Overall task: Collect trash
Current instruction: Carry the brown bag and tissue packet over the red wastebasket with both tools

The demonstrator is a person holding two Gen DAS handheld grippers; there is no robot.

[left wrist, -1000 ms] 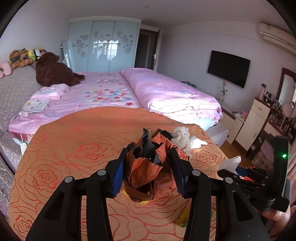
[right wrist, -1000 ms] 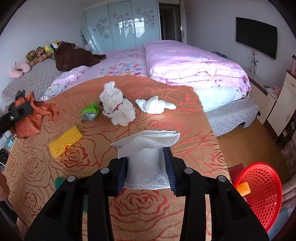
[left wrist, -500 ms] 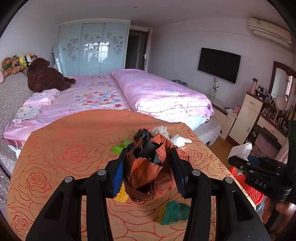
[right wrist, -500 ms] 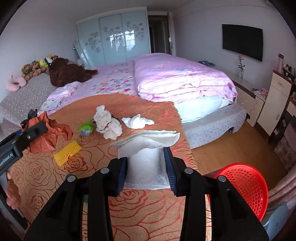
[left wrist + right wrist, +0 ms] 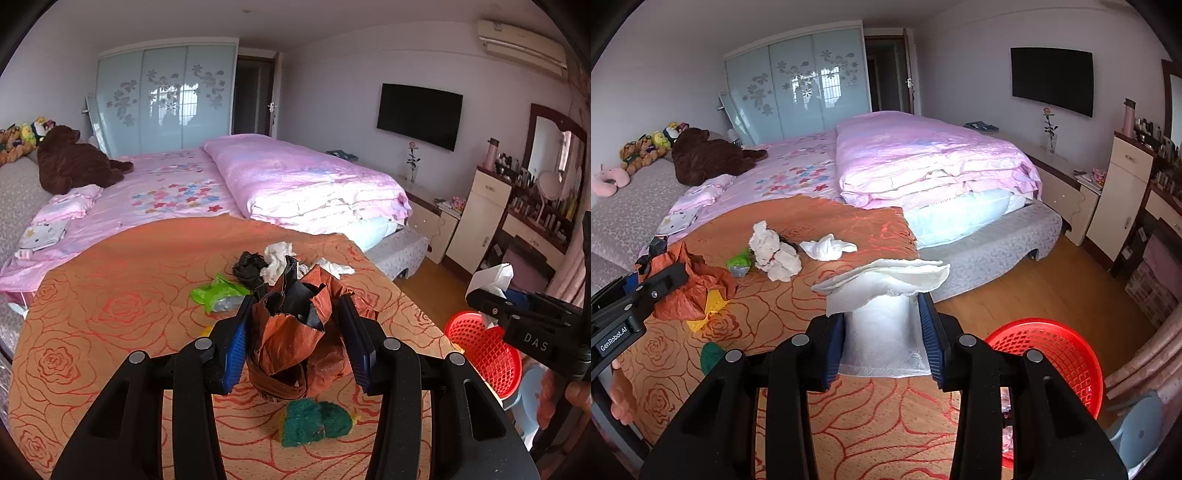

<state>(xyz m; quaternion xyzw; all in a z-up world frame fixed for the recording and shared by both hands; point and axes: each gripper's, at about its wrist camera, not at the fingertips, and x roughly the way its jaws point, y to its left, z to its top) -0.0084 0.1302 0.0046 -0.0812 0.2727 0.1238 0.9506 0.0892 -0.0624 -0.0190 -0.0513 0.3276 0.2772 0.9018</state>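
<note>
Now both tools are loaded and the step in hand seems to be the carry toward the bin. Nearest in the left wrist view, the left tool (image 5: 295,332) has its jaws partly closed on a crumpled orange-brown paper wad (image 5: 291,332), with some black paper folded inside it. Nearest in the right wrist view, the right tool (image 5: 882,339) has its jaws pressed on a white paper towel (image 5: 882,295), whose top edge flops over the fingertips.

Just below the wad, on the orange rose-patterned cover (image 5: 110,314), lies a green scrub pad (image 5: 314,422). A little farther lie a green wrapper (image 5: 218,293), a black crumpled piece (image 5: 249,267) and a white tissue ball (image 5: 774,251), and beside this one a smaller white tissue (image 5: 827,248). A yellow piece (image 5: 709,308) lies under the wad in the right wrist view.

At the near right, off the edge of the cover and lower, stands the red basket (image 5: 1052,354). Far behind are the pink quilt (image 5: 923,158) and the wardrobe.

I judge that the next move calls for bringing each tool over the basket's mouth before opening, the right one first because it is nearer. The light towel may cling to a pad, so a wide opening is wise. After that, several pieces remain to collect.
</note>
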